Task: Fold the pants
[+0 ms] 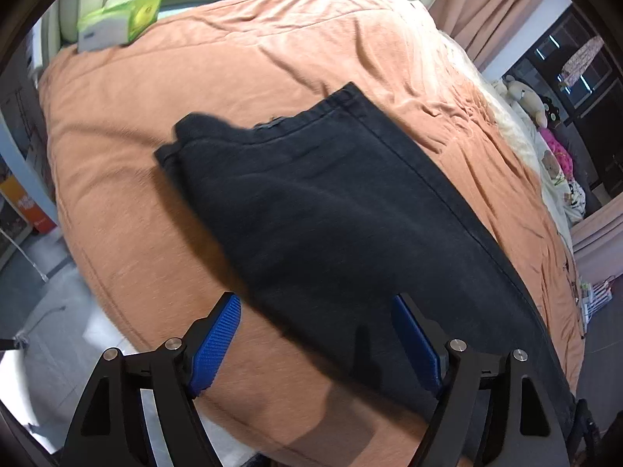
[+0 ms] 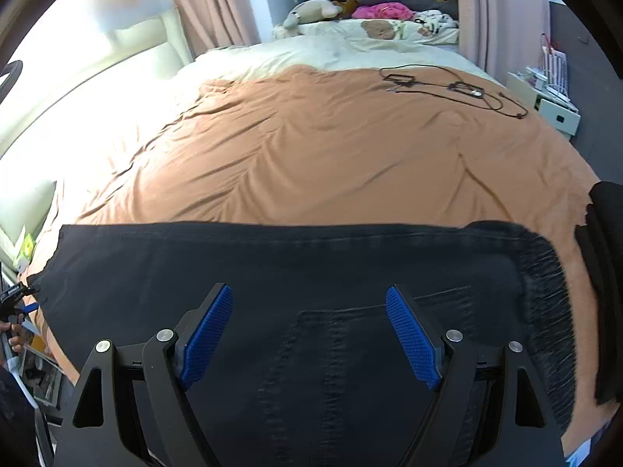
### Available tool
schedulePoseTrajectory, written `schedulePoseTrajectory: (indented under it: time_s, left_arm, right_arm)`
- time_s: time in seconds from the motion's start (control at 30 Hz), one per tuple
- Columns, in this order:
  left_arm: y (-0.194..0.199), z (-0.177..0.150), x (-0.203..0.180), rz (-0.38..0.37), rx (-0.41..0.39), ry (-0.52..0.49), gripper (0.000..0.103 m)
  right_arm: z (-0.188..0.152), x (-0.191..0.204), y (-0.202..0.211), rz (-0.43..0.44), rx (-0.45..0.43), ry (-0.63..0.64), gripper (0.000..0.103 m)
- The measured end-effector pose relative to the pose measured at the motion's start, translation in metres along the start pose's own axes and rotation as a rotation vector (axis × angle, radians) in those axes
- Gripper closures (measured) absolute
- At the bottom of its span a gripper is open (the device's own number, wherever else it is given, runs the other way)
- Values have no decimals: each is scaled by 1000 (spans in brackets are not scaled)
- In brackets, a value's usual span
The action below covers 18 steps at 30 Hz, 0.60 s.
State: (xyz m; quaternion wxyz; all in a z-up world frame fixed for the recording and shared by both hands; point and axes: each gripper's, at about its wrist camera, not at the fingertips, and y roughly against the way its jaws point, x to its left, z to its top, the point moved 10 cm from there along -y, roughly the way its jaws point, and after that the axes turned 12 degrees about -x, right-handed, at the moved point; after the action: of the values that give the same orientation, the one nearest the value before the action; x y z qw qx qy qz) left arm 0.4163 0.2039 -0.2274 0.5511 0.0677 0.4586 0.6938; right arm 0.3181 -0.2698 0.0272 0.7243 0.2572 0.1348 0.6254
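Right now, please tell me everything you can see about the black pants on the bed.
The black pants look like thick dark denim with stitched seams and a back pocket. They lie flat on the orange bedcover, seemingly folded lengthwise, one long edge straight. The far end is slightly bunched. Only the bedcover touches them: the left hand-held gripper and the right hand-held gripper are open above the cloth, holding nothing.

Home bedroom: bed with orange duvet, plush toys by pillows, pink curtains.
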Motion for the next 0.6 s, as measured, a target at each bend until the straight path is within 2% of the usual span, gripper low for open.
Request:
schedulePoseTrajectory:
  time_s: [0.47, 0.6]
  left_arm:
    - [25, 12, 38, -120, -17, 138, 22]
    - [29, 14, 46, -103, -15, 151, 22]
  right_arm:
    - [-33, 54, -24, 91, 110, 9, 22]
    - [-40, 64, -29, 111, 132, 22, 22]
